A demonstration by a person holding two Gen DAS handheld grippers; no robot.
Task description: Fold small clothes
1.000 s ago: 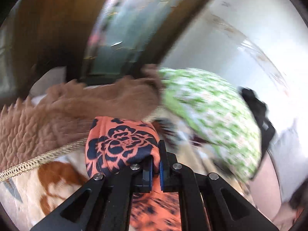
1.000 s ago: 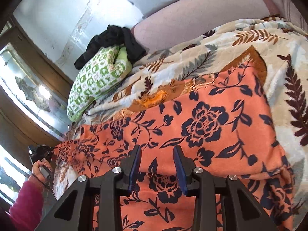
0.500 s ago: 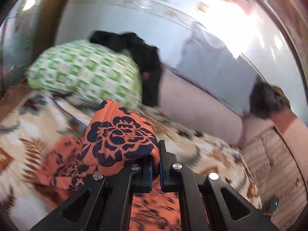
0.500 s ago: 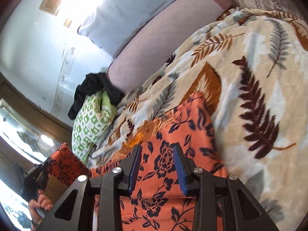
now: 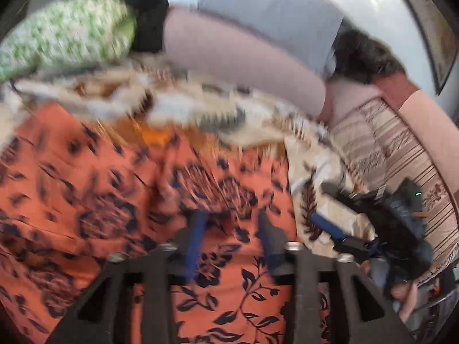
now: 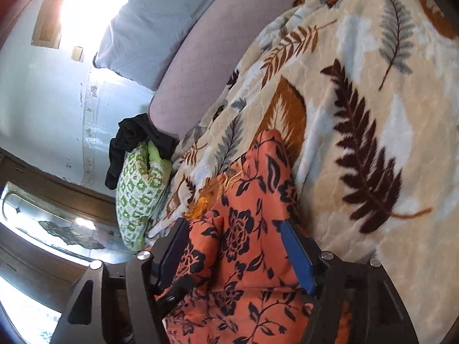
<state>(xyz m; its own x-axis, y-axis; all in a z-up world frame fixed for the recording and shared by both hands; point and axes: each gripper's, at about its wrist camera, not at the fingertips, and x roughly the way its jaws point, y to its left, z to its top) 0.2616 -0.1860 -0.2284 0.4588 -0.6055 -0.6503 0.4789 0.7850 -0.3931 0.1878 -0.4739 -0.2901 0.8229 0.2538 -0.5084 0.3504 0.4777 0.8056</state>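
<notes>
Garment: an orange cloth with dark blue flowers (image 5: 120,189) lies on a leaf-print blanket (image 6: 358,91) spread over a bed, doubled over on itself, one layer on another.
Left gripper (image 5: 232,235): jaws opening, blue pads apart; the cloth lies directly beneath and ahead of them, and no fold is pinched between the pads.
Right gripper (image 6: 235,252): jaws also opening; the cloth runs between and under its fingers, not clamped.
Long axis: in the right wrist view the garment runs from the near edge away to a folded tip (image 6: 269,143) at the far end.
Key relation: both grippers sit over the cloth; in the left wrist view the right one shows at the cloth's right edge, on the blanket.
Nearer hand: the right gripper seems closer to the far tip, likely the next edge to grasp.
Containers: none in view.
Far side: a green patterned pillow (image 6: 140,195) and a black garment (image 6: 134,140), well apart from the cloth.
</notes>
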